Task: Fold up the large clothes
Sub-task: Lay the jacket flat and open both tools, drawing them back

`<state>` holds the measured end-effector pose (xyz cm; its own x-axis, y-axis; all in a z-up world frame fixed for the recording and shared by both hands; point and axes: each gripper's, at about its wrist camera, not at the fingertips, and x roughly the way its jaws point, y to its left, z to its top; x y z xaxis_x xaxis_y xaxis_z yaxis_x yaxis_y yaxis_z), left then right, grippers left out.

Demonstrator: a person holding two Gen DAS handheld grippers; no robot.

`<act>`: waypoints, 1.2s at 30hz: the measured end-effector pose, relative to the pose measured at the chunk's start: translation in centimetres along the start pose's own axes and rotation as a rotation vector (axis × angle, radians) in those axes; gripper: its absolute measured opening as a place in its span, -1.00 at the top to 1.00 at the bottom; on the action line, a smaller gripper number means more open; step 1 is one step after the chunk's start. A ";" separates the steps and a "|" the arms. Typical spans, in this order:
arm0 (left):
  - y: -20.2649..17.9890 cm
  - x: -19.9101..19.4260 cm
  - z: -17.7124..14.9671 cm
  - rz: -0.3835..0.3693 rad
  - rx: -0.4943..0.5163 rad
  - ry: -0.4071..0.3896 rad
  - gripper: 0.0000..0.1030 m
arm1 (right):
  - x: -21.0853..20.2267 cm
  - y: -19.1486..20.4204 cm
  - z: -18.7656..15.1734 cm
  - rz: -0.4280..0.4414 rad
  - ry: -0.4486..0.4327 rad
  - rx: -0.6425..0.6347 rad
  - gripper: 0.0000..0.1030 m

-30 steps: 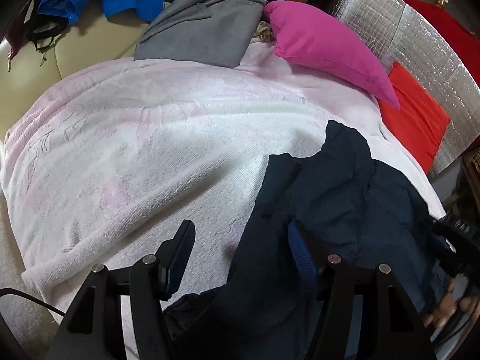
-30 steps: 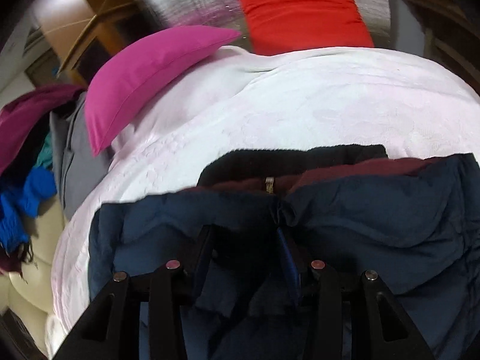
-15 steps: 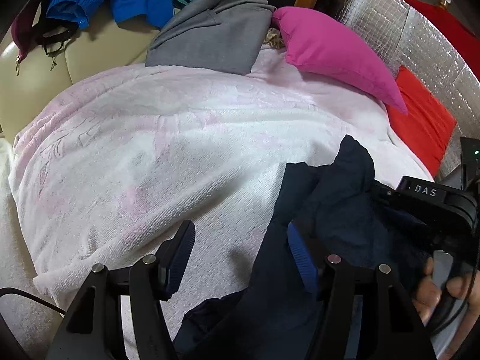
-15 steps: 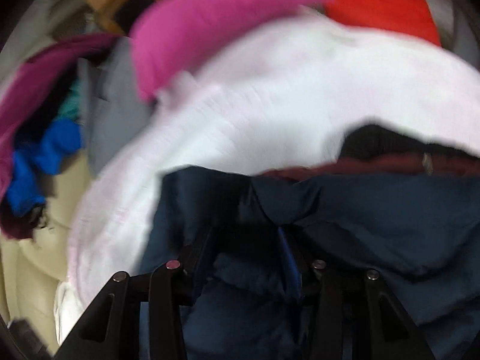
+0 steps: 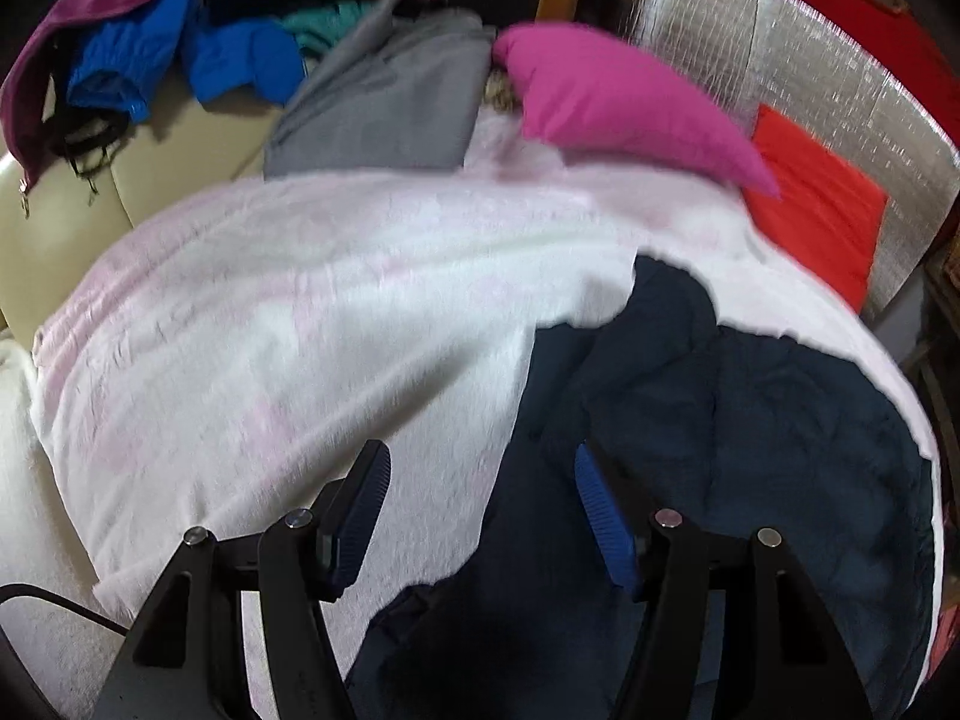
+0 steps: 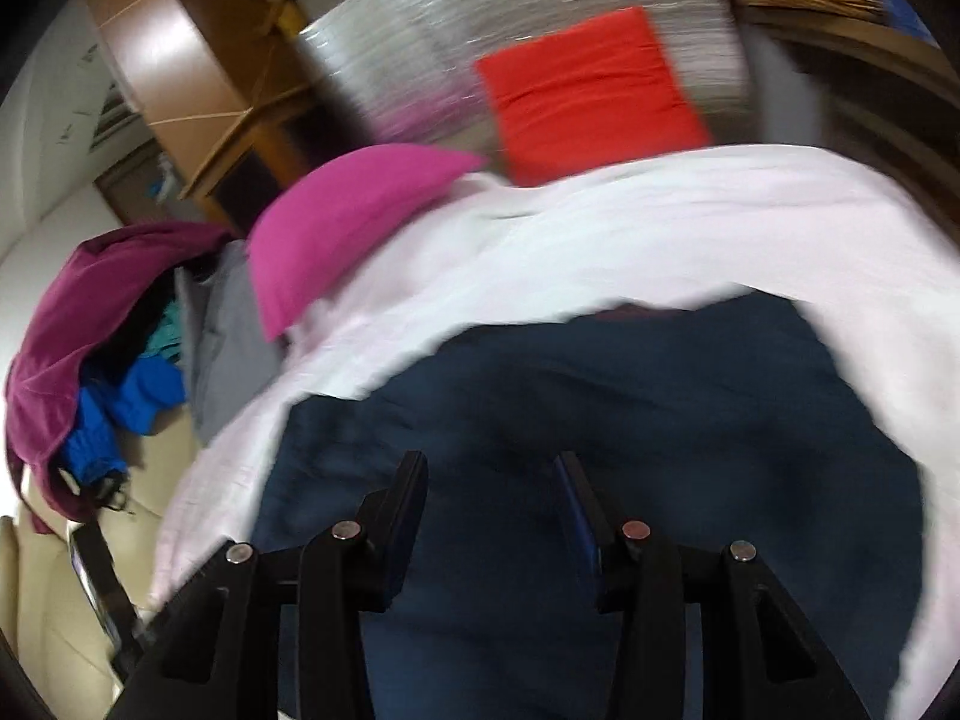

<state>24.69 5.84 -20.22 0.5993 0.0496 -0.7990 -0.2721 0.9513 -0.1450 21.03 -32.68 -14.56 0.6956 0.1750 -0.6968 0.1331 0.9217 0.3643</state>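
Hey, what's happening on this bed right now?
A person with a handheld gripper in each hand is folding a dark navy padded jacket spread on a pale pink fleece blanket. The left gripper hovers open over the jacket's edge. The right gripper is above the jacket, open, nothing visibly pinched.

One navy garment (image 5: 750,420), one pink blanket (image 5: 300,312), two cushions: magenta (image 5: 612,102), red (image 5: 822,204).
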 end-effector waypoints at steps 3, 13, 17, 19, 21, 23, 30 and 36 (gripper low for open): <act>-0.1 0.9 -0.5 0.010 0.001 0.038 -0.27 | -1.2 -3.7 -2.6 -0.045 0.037 0.044 0.08; 0.1 -2.4 -2.2 -0.025 0.061 -0.028 -0.27 | -3.0 -8.0 -6.3 0.021 0.021 0.136 -0.04; 1.0 -3.9 -3.0 -0.023 0.091 -0.058 -0.27 | -6.3 -9.1 -7.5 -0.014 -0.046 0.147 -0.09; 1.3 -3.7 -3.3 -0.001 0.098 -0.057 -0.28 | -7.2 -10.0 -8.3 -0.012 -0.056 0.172 -0.09; 1.2 -2.5 -3.6 0.027 0.121 -0.014 -0.29 | -6.7 -10.8 -8.7 -0.021 -0.014 0.182 -0.09; 0.5 -1.2 -4.1 0.055 0.166 0.022 -0.33 | -5.3 -11.8 -9.3 -0.048 0.065 0.191 -0.03; -1.3 -4.1 -5.0 0.121 0.320 -0.090 -0.33 | -6.4 -10.0 -8.9 -0.098 0.038 0.136 -0.04; -1.6 -13.0 -6.3 0.059 0.343 -0.246 -0.64 | -10.8 -5.7 -10.9 -0.216 -0.045 -0.009 -0.34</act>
<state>12.58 1.73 -13.26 0.7630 0.1386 -0.6314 -0.0696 0.9887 0.1329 5.05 -36.00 -15.88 0.6822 -0.0424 -0.7299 0.2762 0.9393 0.2036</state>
